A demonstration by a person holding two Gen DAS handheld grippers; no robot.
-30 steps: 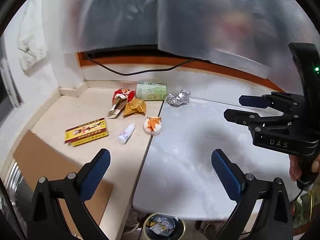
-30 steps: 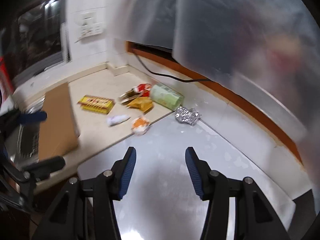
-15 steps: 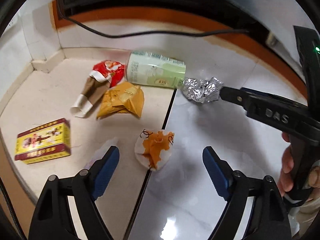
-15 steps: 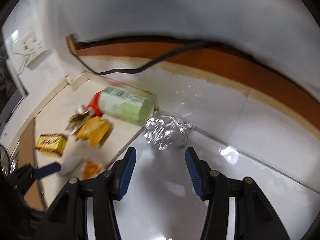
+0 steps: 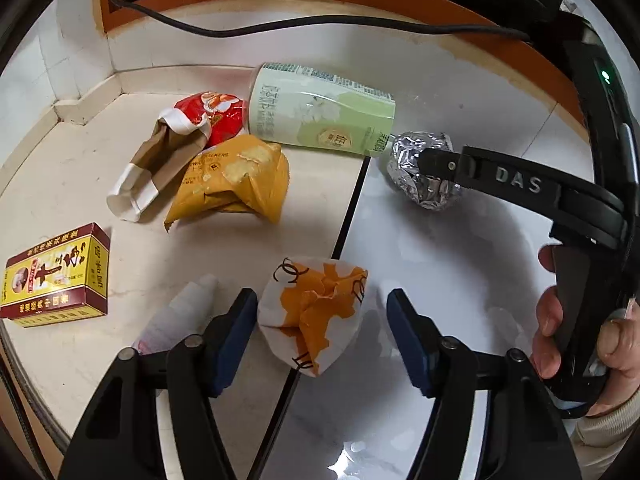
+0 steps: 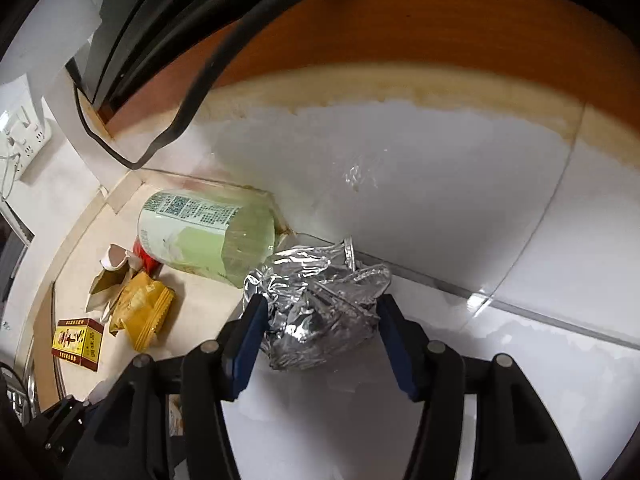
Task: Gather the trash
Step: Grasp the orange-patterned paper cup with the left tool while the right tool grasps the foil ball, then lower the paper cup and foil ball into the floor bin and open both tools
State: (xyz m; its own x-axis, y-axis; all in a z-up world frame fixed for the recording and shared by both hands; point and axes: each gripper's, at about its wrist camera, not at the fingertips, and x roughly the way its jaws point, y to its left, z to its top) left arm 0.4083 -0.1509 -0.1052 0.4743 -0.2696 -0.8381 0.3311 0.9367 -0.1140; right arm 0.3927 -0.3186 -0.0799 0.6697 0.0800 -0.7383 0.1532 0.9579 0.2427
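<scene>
since a second ago both tools have dropped onto the litter. left hand-held gripper (image 5: 320,320) – jaws just closing, not yet pressing – brackets the orange-and-white wrapper (image 5: 316,312). right hand-held gripper (image 6: 320,332), just opening, straddles the foil ball (image 6: 316,312) on the table (image 6: 520,380); both pickups imminent.

black cable (image 5: 320,24), wall socket (image 6: 24,140), white countertop (image 5: 460,248)

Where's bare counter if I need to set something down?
Free: the white slab right of the seam, between the foil ball and the orange-white wrapper. Crowded: the beige side, with green can, yellow bag and red-yellow box.
</scene>
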